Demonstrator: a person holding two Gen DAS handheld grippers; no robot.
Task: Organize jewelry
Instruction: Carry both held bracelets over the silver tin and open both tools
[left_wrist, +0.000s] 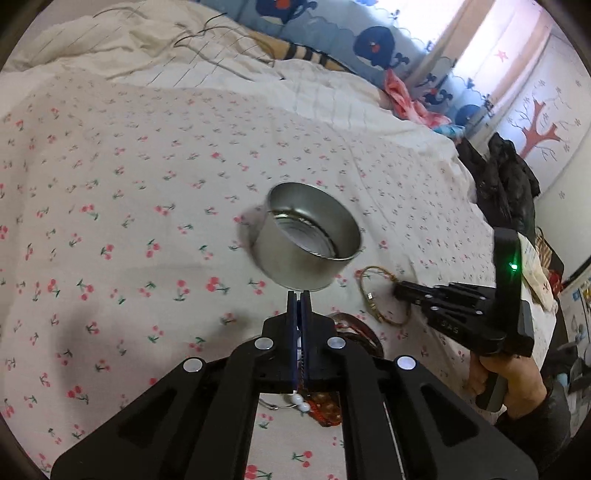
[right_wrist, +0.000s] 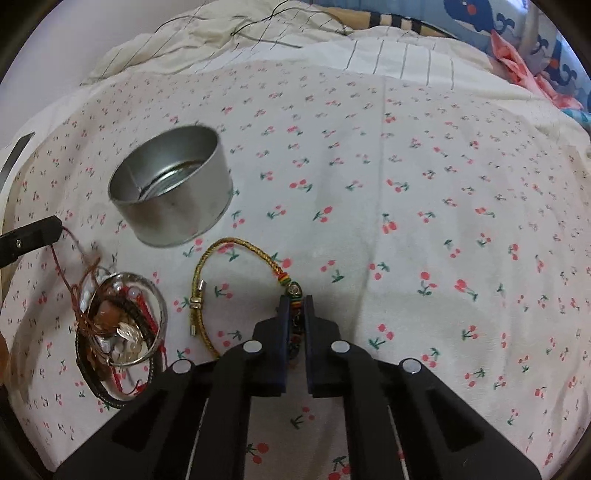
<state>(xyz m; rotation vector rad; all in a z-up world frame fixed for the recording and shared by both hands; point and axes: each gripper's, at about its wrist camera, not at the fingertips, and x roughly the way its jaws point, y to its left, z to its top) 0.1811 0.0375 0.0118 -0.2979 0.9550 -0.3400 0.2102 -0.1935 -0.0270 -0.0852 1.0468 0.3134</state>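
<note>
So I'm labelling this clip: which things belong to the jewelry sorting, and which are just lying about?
Job:
- metal tin
- gold bracelet, in the right claw
- jewelry pile
- brown cord, pinched by the left claw

Lying about:
- cherry sheet
- cream blanket
- black clothes

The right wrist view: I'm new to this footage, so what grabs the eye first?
The empty silver tin on the cherry-print sheet. Nearer, the right claw pinches a gold cord bracelet, and a tangled jewelry pile lies lower left.
</note>
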